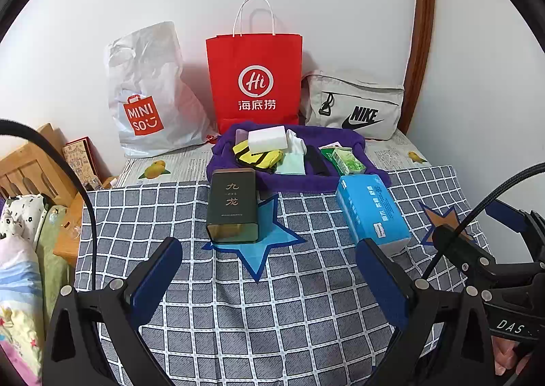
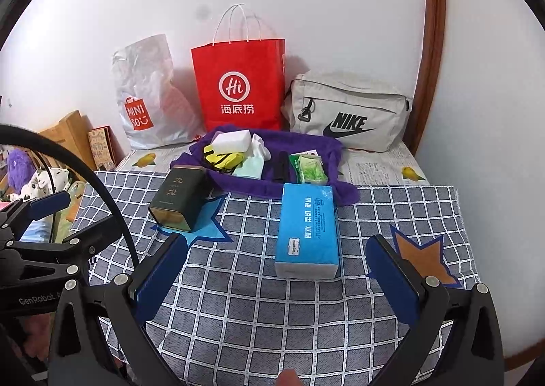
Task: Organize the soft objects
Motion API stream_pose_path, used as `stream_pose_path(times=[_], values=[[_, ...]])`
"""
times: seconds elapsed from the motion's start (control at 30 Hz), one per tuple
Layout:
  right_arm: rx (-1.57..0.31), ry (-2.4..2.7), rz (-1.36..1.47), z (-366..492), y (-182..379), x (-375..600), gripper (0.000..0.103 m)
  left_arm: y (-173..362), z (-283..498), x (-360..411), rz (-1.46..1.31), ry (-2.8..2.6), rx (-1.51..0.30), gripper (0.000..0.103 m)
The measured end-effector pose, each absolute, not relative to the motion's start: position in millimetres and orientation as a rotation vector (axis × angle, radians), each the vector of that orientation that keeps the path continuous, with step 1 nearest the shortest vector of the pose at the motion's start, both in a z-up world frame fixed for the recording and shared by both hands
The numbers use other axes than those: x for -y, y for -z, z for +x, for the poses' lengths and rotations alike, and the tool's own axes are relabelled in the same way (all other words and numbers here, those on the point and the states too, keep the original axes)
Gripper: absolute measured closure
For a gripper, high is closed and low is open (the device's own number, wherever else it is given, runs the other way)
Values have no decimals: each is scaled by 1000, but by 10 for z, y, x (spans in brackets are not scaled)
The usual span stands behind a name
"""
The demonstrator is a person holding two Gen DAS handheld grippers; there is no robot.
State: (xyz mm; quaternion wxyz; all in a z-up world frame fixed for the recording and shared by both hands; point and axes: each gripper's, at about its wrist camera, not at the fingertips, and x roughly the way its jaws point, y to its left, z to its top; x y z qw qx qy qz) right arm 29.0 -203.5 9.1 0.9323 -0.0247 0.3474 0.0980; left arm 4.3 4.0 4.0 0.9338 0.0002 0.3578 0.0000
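Observation:
A purple towel [image 1: 296,181] [image 2: 269,186] lies at the back of the checked cloth, carrying a white sponge block [image 1: 267,139] [image 2: 231,140], a yellow-and-black sock [image 1: 255,156] [image 2: 223,159], white and pale green cloths [image 1: 293,156] [image 2: 253,161], a black item and a green tissue pack [image 1: 347,161] [image 2: 311,169]. In front lie a blue tissue pack [image 1: 371,212] [image 2: 308,229] and a dark tin [image 1: 233,205] [image 2: 178,197]. My left gripper [image 1: 269,270] and right gripper [image 2: 276,266] hang open above the cloth, holding nothing.
Against the wall stand a Miniso plastic bag [image 1: 150,93] [image 2: 146,96], a red paper bag [image 1: 255,79] [image 2: 240,82] and a grey Nike bag [image 1: 354,103] [image 2: 347,110]. A wooden rack [image 1: 30,161] and bedding sit left. A wooden post [image 1: 422,28] rises right.

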Motion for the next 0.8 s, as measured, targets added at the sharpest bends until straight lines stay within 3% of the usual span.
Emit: stream_pose_path(times=[0.8], values=[[-709, -200, -52, 282, -97, 2038, 0, -46, 40, -30, -1, 2, -732, 0]])
